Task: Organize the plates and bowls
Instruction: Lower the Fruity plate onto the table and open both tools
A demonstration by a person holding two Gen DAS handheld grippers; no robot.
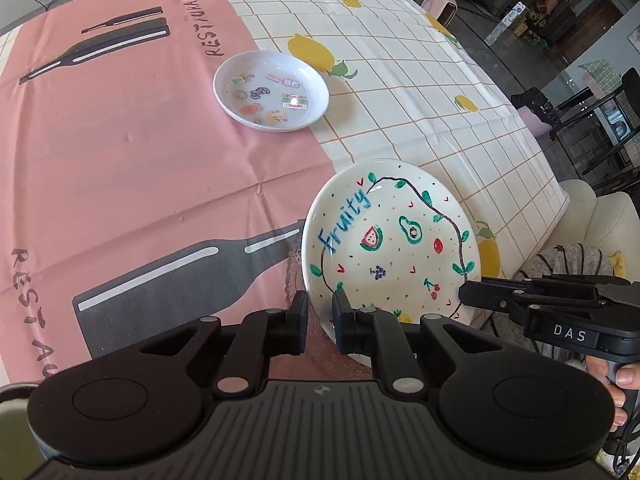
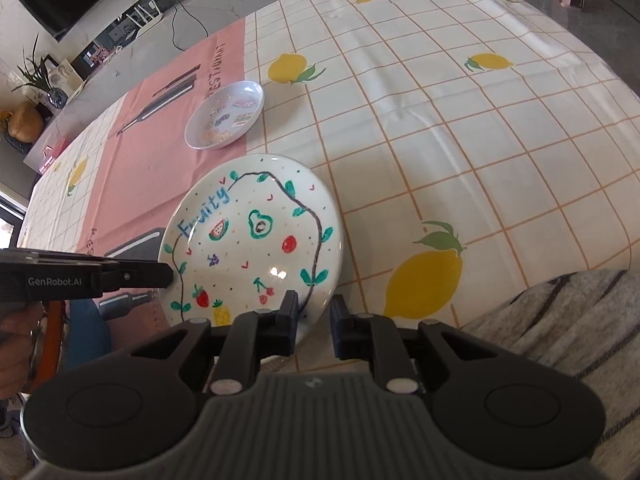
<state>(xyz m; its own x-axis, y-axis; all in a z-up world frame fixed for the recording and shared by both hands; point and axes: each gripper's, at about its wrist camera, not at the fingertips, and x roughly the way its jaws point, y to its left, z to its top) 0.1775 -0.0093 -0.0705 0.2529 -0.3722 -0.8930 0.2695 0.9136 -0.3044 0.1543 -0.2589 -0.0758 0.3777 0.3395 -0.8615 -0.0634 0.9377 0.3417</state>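
A white "Fruity" plate (image 1: 394,248) with painted fruit sits tilted at the table's near edge; it also shows in the right wrist view (image 2: 256,240). My left gripper (image 1: 321,312) is shut on the plate's left rim. My right gripper (image 2: 314,316) is shut on the plate's near right rim, and it shows from the side in the left wrist view (image 1: 464,294). The left gripper shows from the side in the right wrist view (image 2: 170,274). A smaller white bowl with stickers (image 1: 271,90) rests farther back, also in the right wrist view (image 2: 225,114).
The table carries a pink "Restaurant" cloth (image 1: 120,140) beside a lemon-check cloth (image 2: 440,120). A grey striped fabric (image 2: 560,328) lies by the near edge. Chairs (image 1: 600,120) and a pink heater (image 1: 442,6) stand beyond the table's right side.
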